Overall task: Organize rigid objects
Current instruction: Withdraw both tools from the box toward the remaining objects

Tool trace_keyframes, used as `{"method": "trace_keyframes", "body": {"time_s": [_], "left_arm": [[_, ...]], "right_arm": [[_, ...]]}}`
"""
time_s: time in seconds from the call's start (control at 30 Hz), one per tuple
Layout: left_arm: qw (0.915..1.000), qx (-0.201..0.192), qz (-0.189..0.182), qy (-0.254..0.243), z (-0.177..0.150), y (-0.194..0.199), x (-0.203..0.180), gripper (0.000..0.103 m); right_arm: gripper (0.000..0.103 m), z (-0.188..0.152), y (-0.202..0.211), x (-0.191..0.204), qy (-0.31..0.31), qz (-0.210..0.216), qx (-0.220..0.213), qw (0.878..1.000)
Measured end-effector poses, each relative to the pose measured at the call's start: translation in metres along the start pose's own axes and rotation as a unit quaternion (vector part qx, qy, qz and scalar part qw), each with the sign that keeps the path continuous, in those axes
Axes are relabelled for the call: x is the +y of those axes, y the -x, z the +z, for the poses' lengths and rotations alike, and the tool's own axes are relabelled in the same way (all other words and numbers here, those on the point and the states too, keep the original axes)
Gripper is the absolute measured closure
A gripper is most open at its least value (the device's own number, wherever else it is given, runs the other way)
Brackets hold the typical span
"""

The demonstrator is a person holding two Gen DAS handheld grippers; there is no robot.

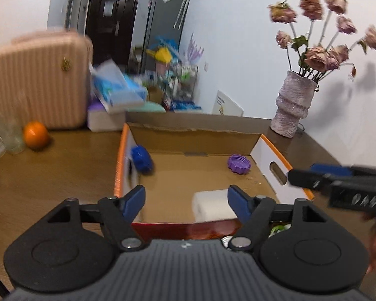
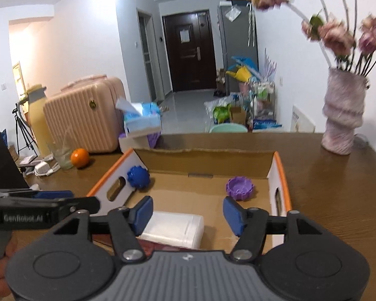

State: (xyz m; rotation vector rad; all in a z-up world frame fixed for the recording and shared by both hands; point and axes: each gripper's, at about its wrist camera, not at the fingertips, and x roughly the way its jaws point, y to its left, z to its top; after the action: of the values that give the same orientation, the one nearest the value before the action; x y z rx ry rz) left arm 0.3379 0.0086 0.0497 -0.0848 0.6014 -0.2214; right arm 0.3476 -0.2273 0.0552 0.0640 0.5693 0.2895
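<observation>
Two grippers hover at the near edge of a shallow cardboard box (image 1: 273,158) that sits on a brown wooden bench (image 1: 62,165). The left gripper (image 1: 185,202) has its blue pads spread wide with nothing between them, and the right gripper (image 2: 188,214) is spread just as wide and is likewise empty.

Inside the box lie three things. A blue knobbly cap (image 2: 137,176) rests in the far left corner against the wall with the handle slot, a purple toothed lid (image 2: 239,188) lies near the far right corner, and a white plastic container (image 2: 175,229) lies on its side at the near edge.

The right wrist view shows the container's full length just past the left pad; the left wrist view catches only one end of it (image 1: 210,204), close to the right pad. The left view alone shows, below the box's near wall, a green-and-white item, too hidden to identify. It also shows the right gripper's body coming in from the right edge, while the right view shows the left gripper's body at its left edge.

Beyond the box stand a pink ribbed suitcase (image 2: 85,123), an orange (image 2: 80,158), a tissue box (image 2: 143,119) and a textured vase of dried roses (image 2: 343,118). Only the right view takes in the yellow jug (image 2: 36,115) and the tripod (image 2: 21,130) at far left.
</observation>
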Motion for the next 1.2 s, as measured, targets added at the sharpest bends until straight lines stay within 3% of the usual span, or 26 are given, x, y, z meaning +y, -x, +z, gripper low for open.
{"method": "trace_keyframes", "body": {"time_s": [0.2, 0.3, 0.4, 0.53, 0.77, 0.93, 1.2], "left_arm": [[0.9975, -0.049, 0.031, -0.041, -0.012, 0.052, -0.007, 0.014], [0.9924, -0.094, 0.054, -0.059, -0.025, 0.075, -0.011, 0.001], [0.9847, -0.131, 0.078, -0.085, -0.041, 0.092, -0.019, 0.0], [0.9838, -0.129, 0.072, -0.101, -0.056, 0.107, -0.024, 0.0], [0.9854, -0.132, 0.075, -0.077, -0.069, 0.127, -0.02, 0.0], [0.9817, -0.157, 0.081, -0.072, -0.088, 0.15, -0.02, 0.0], [0.9837, -0.165, 0.064, -0.031, -0.145, 0.194, -0.006, 0.0]], "right_arm": [[0.019, -0.008, 0.052, 0.013, 0.011, -0.017, -0.037, 0.999], [0.012, -0.018, 0.072, 0.019, 0.019, -0.031, -0.065, 0.997], [0.001, -0.031, 0.087, 0.026, 0.028, -0.047, -0.099, 0.994], [0.0, -0.044, 0.1, 0.031, 0.025, -0.049, -0.108, 0.993], [0.0, -0.057, 0.122, 0.044, 0.035, -0.043, -0.118, 0.992], [0.0, -0.072, 0.142, 0.051, 0.05, -0.048, -0.128, 0.989], [0.0, -0.13, 0.185, 0.06, 0.046, -0.03, -0.141, 0.988]]}}
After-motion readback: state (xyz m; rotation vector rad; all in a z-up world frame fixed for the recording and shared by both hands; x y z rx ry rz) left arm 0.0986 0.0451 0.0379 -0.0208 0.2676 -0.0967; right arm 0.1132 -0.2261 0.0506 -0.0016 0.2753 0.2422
